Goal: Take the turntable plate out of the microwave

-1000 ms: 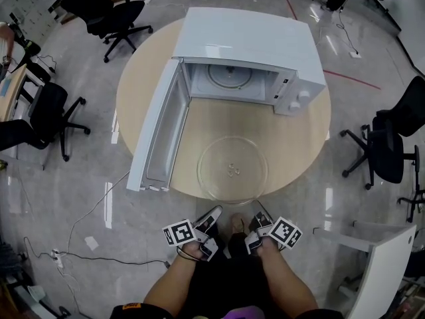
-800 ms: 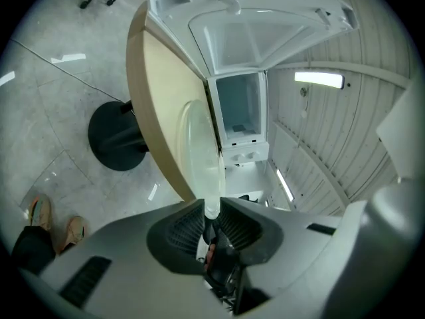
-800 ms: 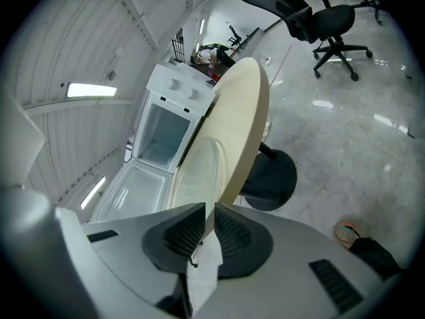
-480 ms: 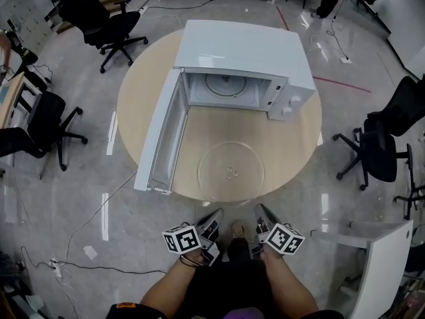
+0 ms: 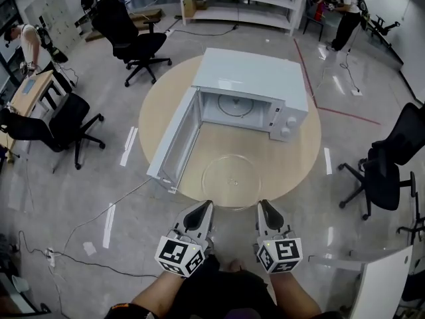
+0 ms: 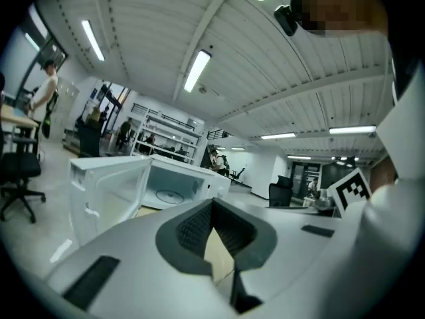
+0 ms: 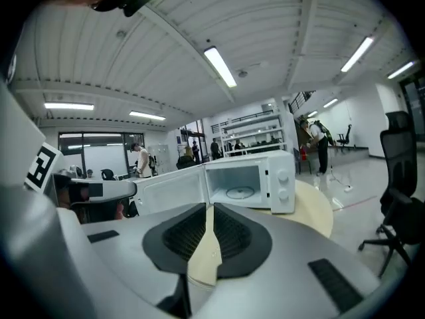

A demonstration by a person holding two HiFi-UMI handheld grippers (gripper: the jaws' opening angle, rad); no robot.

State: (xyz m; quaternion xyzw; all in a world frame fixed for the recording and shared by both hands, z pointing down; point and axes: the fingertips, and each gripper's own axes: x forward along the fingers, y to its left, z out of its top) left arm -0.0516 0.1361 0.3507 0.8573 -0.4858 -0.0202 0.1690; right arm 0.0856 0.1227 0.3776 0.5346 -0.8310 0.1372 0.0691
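The clear glass turntable plate lies flat on the round wooden table, in front of the white microwave. The microwave door hangs open to the left. Inside the oven only a roller ring shows. My left gripper and right gripper hover side by side just short of the table's near edge, clear of the plate. Both are shut with nothing between the jaws. In the left gripper view the microwave sits beyond the jaws. It also shows in the right gripper view as the microwave.
Black office chairs stand around the table: one chair at the back left, another chair at the left, a third chair at the right. A cable runs over the floor. A white desk corner is at lower right. Shelves and people stand far back.
Both grippers have come up from low by the person's feet to the table's near edge and have rolled upright. The left jaws have closed. The head view has pulled back.
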